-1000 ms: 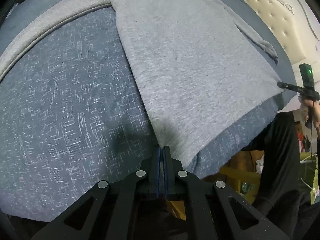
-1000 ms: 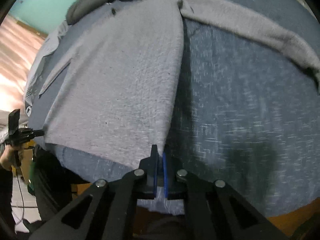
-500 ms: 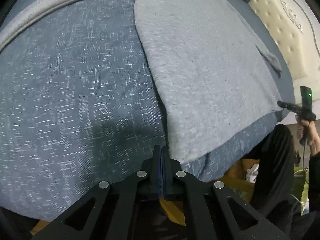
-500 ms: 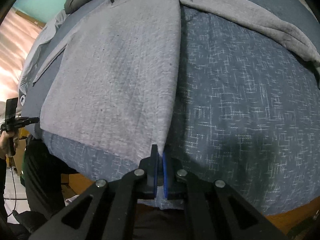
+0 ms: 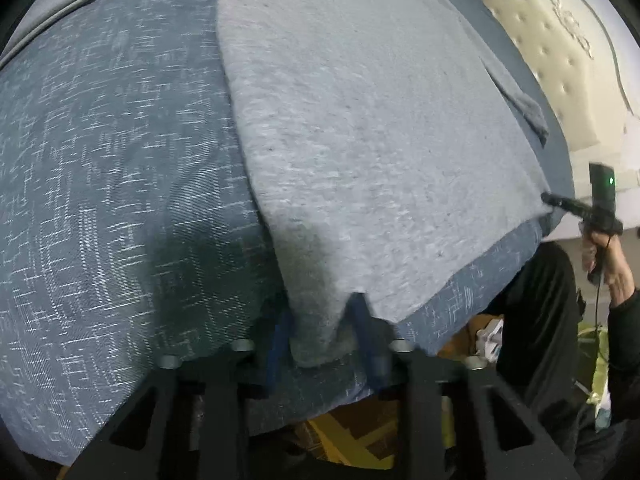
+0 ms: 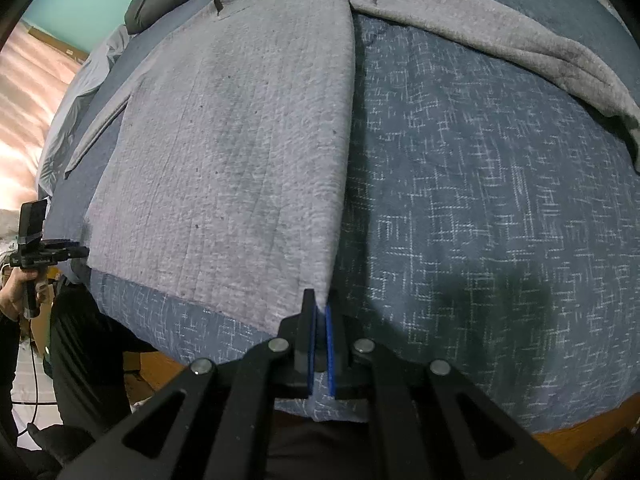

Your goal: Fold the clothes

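Observation:
A grey sweater [image 5: 380,140] lies flat on the blue patterned bedcover [image 5: 100,200], its hem along the near edge of the bed. My left gripper [image 5: 324,328] is open, and the sweater's left hem corner lies loose between its spread fingers. In the right wrist view, the sweater [image 6: 240,140] runs away from my right gripper [image 6: 319,316], which is shut on the right hem corner. One sleeve [image 6: 520,40] stretches out to the right. Each gripper also shows small in the other's view: the right gripper [image 5: 560,202] and the left gripper [image 6: 76,252].
A cream tufted headboard [image 5: 560,40] stands at the right of the bed. A dark pillow [image 6: 160,4] lies at the far end. A person in black stands at the bed's near edge, a hand [image 5: 608,264] on the handle. Orange wood shows under the cover's edge [image 6: 580,436].
My left gripper has opened and let go of the hem corner, which now rests on the cover. Both grippers came down closer to the bed. The right gripper still holds its corner.

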The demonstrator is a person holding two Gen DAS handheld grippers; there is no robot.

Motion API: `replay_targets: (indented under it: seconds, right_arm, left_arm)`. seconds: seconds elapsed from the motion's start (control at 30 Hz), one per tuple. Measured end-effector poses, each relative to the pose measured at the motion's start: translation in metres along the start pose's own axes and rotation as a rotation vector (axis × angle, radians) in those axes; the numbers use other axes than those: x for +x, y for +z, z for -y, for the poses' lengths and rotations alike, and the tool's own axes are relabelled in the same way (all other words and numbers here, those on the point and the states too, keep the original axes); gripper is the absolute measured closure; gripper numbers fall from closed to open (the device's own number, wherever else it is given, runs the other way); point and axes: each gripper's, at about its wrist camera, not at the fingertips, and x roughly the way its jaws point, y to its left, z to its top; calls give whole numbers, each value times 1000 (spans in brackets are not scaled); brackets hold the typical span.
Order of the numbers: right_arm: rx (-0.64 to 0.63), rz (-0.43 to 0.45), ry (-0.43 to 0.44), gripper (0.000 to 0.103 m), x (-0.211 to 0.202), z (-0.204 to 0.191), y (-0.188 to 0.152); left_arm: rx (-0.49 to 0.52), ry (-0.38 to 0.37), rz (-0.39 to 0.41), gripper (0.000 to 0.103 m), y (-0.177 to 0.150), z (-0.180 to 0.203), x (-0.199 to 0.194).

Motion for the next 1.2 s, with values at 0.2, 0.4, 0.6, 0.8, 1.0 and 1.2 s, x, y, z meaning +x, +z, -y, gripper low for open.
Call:
replay_targets:
  seconds: [0.2,0.4,0.6,0.8,1.0,1.2]
  right_arm:
    - [-16,49,11,100,-21,-5,0]
    - [-84,38,-1,100,-34,-17,-3]
    - [-83,-22,-12,100,-10,-17,-14]
    - [-67,-33,-24,100,3,-13,-15]
    - [-51,-40,10,92,-1,-7,-12]
    - [91,111,16,73,-45,42,12]
  left_arm:
    - [62,21,46,98,-1,19,-28]
    - [112,67,57,98,-11,25,-66]
    - [90,71,38,98,-28,7,-62]
    - [24,94,-29,98,-28,-14,-23]
    - [-6,111,-42,90,-18,-15,-13]
    - [-24,147,55,71,-5,-17,-53]
